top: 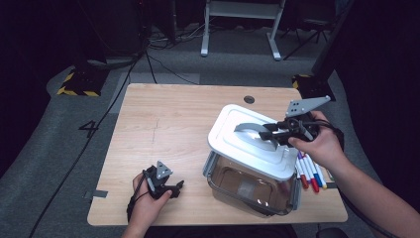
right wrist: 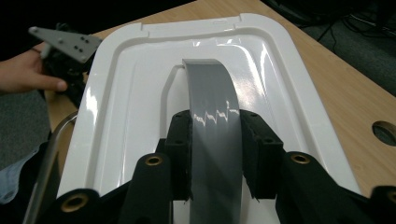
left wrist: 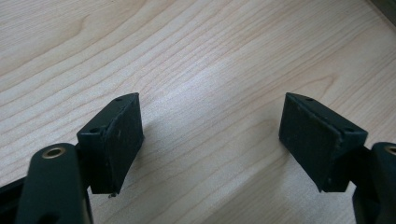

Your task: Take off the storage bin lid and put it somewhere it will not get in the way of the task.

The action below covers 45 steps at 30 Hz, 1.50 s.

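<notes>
A white lid (top: 233,141) with a grey arched handle (top: 250,129) hangs tilted above a clear plastic container (top: 247,191) at the table's right front. My right gripper (top: 267,133) is shut on that handle; in the right gripper view its pads press both sides of the grey handle (right wrist: 210,88) over the white lid (right wrist: 126,102). My left gripper (top: 177,188) rests low over the bare wood near the front edge, left of the container. Its jaws stand open in the left gripper view (left wrist: 210,140) with nothing between them.
Several coloured markers (top: 309,171) lie on the wooden table (top: 168,114) to the right of the container, under my right hand. A cable hole (top: 249,99) sits near the far edge. Cables and a desk frame lie on the floor beyond the table.
</notes>
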{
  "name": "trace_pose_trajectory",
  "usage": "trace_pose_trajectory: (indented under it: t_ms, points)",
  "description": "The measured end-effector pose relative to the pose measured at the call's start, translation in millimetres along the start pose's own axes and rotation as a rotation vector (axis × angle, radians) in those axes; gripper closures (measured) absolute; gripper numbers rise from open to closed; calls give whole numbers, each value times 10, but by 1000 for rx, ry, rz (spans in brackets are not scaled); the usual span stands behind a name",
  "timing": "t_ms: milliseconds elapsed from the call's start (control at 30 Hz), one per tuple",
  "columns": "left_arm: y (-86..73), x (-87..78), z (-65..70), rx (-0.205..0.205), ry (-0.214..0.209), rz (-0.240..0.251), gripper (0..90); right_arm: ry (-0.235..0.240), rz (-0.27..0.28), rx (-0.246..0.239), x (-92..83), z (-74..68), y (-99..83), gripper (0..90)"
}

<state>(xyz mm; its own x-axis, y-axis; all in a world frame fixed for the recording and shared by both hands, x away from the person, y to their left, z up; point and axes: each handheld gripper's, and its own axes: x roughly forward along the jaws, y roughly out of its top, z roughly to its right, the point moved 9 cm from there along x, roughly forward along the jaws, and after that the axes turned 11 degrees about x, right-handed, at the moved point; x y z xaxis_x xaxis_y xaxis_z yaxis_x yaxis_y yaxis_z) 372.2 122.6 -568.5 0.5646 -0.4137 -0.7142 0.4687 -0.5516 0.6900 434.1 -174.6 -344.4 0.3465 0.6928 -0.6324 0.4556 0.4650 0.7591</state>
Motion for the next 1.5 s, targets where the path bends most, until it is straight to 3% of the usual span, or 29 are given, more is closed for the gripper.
trace_pose_trajectory:
  t_ms: [333, 533, 733, 1100, 1500]
  points:
    - [3, 3, -1, -2, 0, 4, 223, -108, 43, 85, 354, 758, 158, 672]
    - [4, 3, -1, -2, 0, 4, 223, -155, 44, 128, 642, 1179, 59, 672]
    - [6, 5, -4, 1, -2, 5, 222, -179, 21, 133, 930, 1472, -161, 672]
    - [6, 6, -11, 5, -1, 5, 222, -185, -21, 171, 1269, 1749, -581, 672]
    - [6, 5, -11, 6, -2, 3, 222, -176, -61, 183, 1420, 1757, -847, 669]
